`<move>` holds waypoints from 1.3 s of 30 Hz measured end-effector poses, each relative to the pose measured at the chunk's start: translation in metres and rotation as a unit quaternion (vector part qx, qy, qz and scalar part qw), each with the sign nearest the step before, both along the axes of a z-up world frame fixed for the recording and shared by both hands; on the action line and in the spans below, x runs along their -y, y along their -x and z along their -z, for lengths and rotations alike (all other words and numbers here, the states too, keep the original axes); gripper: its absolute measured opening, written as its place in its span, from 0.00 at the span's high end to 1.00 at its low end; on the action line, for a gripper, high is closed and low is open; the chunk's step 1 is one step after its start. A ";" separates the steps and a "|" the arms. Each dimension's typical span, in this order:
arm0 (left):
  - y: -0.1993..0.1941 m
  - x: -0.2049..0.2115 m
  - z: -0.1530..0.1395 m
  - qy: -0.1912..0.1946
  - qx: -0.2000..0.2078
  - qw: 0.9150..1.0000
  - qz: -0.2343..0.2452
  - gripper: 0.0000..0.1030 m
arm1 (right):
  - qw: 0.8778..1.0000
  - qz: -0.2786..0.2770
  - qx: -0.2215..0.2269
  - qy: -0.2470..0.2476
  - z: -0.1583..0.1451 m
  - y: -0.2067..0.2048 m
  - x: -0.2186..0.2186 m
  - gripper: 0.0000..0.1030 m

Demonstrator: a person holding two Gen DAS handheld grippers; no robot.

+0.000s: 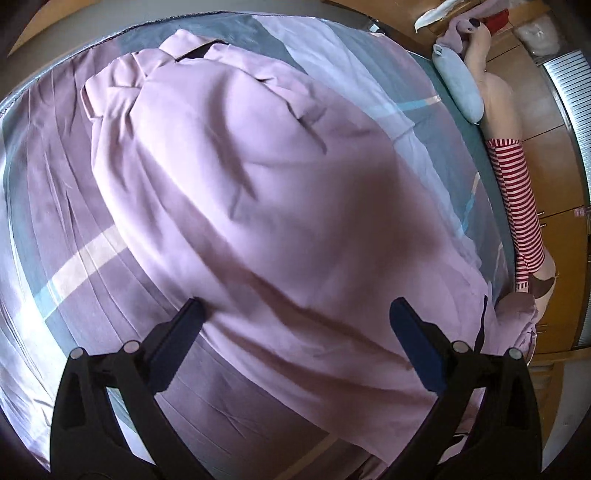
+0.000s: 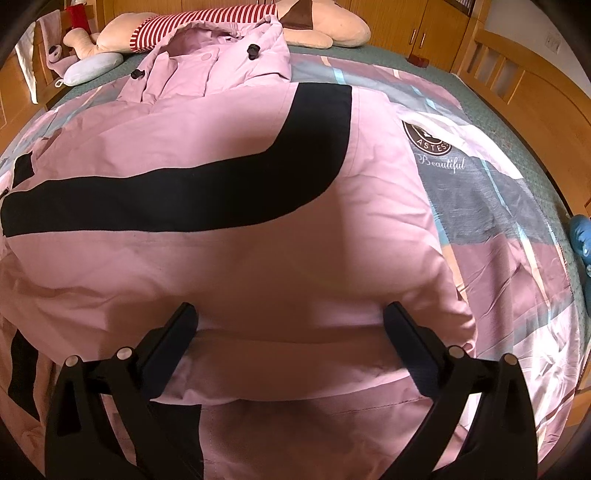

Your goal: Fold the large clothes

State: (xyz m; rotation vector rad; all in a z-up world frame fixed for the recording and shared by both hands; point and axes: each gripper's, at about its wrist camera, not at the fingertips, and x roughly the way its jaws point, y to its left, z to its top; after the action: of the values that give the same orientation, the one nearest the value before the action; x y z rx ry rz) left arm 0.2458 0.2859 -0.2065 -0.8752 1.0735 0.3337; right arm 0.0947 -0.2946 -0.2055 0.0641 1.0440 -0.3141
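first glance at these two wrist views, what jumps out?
The big pink jacket spread across the bed fills both views, and the broad black curved stripe sweeping over it in the right wrist view grabs the eye. Behind its hood, at the far edge of the bed, lies a plush toy in a red-and-white striped shirt. Both the left gripper and the right gripper sit open just above the fabric.

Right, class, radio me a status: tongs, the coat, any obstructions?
Left tongs open, right tongs open, both empty. Padded pink coat with black stripe lies spread on patchwork bedspread, unfolded. Nothing on it.
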 end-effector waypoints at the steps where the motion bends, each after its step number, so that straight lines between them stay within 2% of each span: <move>1: 0.002 -0.006 0.002 0.008 0.008 1.000 -0.010 0.02 | 1.000 0.000 0.000 0.001 0.000 0.000 0.000 0.01; 3: 0.008 -0.014 0.005 0.028 0.031 0.998 -0.039 0.05 | 1.000 0.000 0.001 0.002 0.000 0.000 0.000 0.01; 5: 0.012 -0.018 0.003 0.019 0.032 0.998 -0.050 0.37 | 1.000 0.000 0.001 0.003 0.000 0.000 -0.001 0.01; 6: 0.012 -0.019 0.001 0.018 0.026 0.999 -0.038 0.71 | 1.000 0.000 0.001 0.004 0.001 0.000 -0.001 0.01; 7: 0.011 -0.020 -0.002 0.011 0.031 0.999 -0.032 0.88 | 1.000 0.000 0.001 0.004 0.001 0.000 -0.001 0.01; 10: 0.016 -0.024 -0.010 0.047 0.079 0.995 -0.049 0.98 | 1.000 0.001 0.000 0.006 0.001 -0.001 -0.002 0.01; 14: 0.018 -0.003 -0.048 0.003 0.148 0.989 -0.026 1.00 | 1.000 0.001 0.000 0.006 0.001 -0.001 -0.002 0.01; 16: 0.019 0.021 -0.078 -0.012 0.212 0.977 0.023 1.00 | 1.000 0.001 0.000 0.006 0.001 -0.001 -0.002 0.01; 17: 0.020 0.037 -0.089 -0.007 0.241 0.969 0.054 1.00 | 1.000 0.001 0.000 0.006 0.001 -0.001 -0.001 0.01; 18: 0.018 0.065 -0.101 0.031 0.284 0.951 0.120 1.00 | 1.000 0.001 0.000 0.006 0.001 -0.001 -0.001 0.01; 19: 0.019 0.082 -0.106 0.053 0.297 0.941 0.154 1.00 | 1.000 0.001 0.000 0.006 0.001 -0.001 -0.001 0.01; 20: 0.021 0.109 -0.113 0.071 0.308 0.927 0.202 1.00 | 1.000 0.001 0.000 0.006 0.001 -0.001 -0.001 0.01; 21: 0.026 0.148 -0.120 0.066 0.311 0.911 0.265 1.00 | 1.000 0.001 0.000 0.006 0.001 -0.001 -0.001 0.01; 23: 0.041 0.217 -0.126 0.016 0.306 0.878 0.369 1.00 | 1.000 0.001 0.000 0.006 0.001 -0.001 -0.001 0.01; 24: 0.051 0.256 -0.123 -0.008 0.292 0.856 0.426 1.00 | 1.000 0.000 0.000 0.006 0.001 -0.001 -0.001 0.01; 25: 0.059 0.284 -0.117 -0.030 0.274 0.841 0.465 1.00 | 1.000 0.000 0.000 0.005 0.001 -0.001 0.000 0.01; 27: 0.070 0.318 -0.105 -0.081 0.234 0.822 0.512 0.98 | 1.000 0.000 0.001 0.001 0.001 -0.001 0.001 0.01; 28: 0.069 0.321 -0.099 -0.093 0.217 0.824 0.515 0.95 | 1.000 0.000 0.001 0.001 0.001 0.000 0.001 0.01; 29: 0.064 0.314 -0.096 -0.089 0.205 0.835 0.503 0.92 | 1.000 -0.001 0.001 0.001 0.000 0.000 0.001 0.01; 30: 0.054 0.296 -0.093 -0.076 0.191 0.857 0.473 0.73 | 1.000 -0.001 0.001 0.002 0.000 0.002 0.000 0.01; 31: 0.043 0.282 -0.093 -0.069 0.184 0.872 0.448 0.52 | 1.000 -0.001 0.001 0.002 0.000 0.002 0.000 0.01; 32: 0.034 0.256 -0.091 -0.066 0.178 0.893 0.408 0.43 | 1.000 -0.002 0.001 0.003 0.000 0.003 0.000 0.01; 33: 0.022 0.224 -0.092 -0.074 0.173 0.918 0.348 0.31 | 1.000 -0.001 0.001 0.003 0.000 0.003 -0.001 0.01; 34: 0.016 0.201 -0.092 -0.085 0.165 0.934 0.305 0.20 | 1.000 -0.001 0.001 0.003 0.000 0.004 -0.001 0.01; 36: 0.003 0.144 -0.088 -0.106 0.139 0.962 0.211 0.12 | 1.000 0.000 0.001 0.004 0.000 0.004 -0.002 0.01; 38: -0.004 0.077 -0.073 -0.079 0.113 0.985 0.108 0.11 | 1.000 0.000 0.000 0.005 0.000 0.003 -0.003 0.01; 39: -0.004 0.054 -0.065 -0.061 0.101 0.991 0.071 0.10 | 1.000 0.000 0.000 0.005 0.000 0.003 -0.003 0.01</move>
State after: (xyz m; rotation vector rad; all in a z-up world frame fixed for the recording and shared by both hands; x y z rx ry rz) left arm 0.2495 0.2319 -0.1418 -0.7035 0.9120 0.1860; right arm 0.0919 -0.2917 -0.2057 0.0551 1.0432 -0.3202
